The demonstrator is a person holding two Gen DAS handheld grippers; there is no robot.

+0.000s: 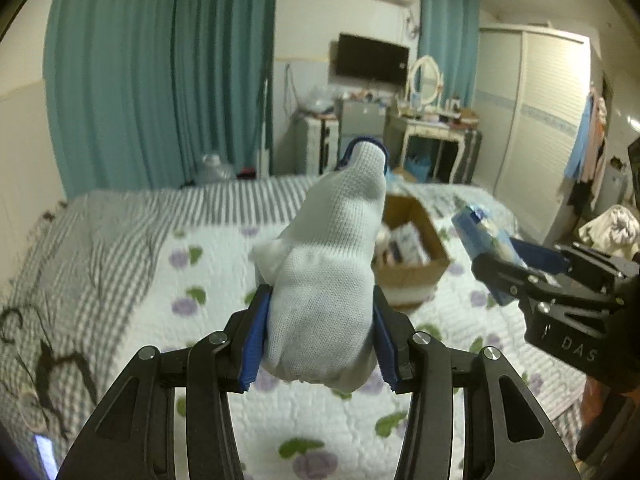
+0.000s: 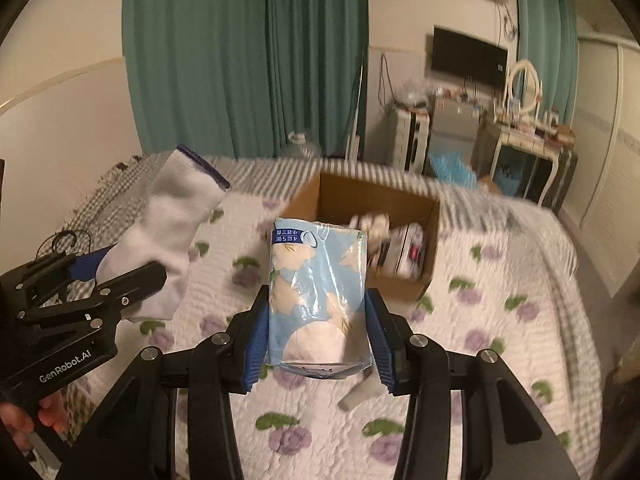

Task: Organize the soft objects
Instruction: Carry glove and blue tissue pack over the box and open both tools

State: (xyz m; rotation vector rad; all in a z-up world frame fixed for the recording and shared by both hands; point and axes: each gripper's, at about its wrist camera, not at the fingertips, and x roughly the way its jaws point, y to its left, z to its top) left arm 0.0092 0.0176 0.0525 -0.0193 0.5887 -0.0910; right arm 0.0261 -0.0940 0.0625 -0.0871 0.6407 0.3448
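Two grippers up over white quilted bedspread with purple flowers (image 2: 500,320). Left gripper (image 1: 318,336) clamped on white knit glove with blue cuff (image 1: 324,264), held in air. Right gripper (image 2: 318,336) clamped on light-blue plastic-wrapped tissue pack (image 2: 316,284), also aloft. Open brown cardboard box (image 2: 400,204) on bed beyond, partly filled, contents blurred.

Home bedrm, bed (image 1: 168,280) (quilted), wardrobe (image 1: 536,120), TV (image 1: 372,60)

Knit cloth glove (image 1: 320,280); glossy plastic-wrapped tissue pack (image 2: 316,296); matt cardboard box (image 2: 400,284); quilted bedspread (image 2: 500,340).
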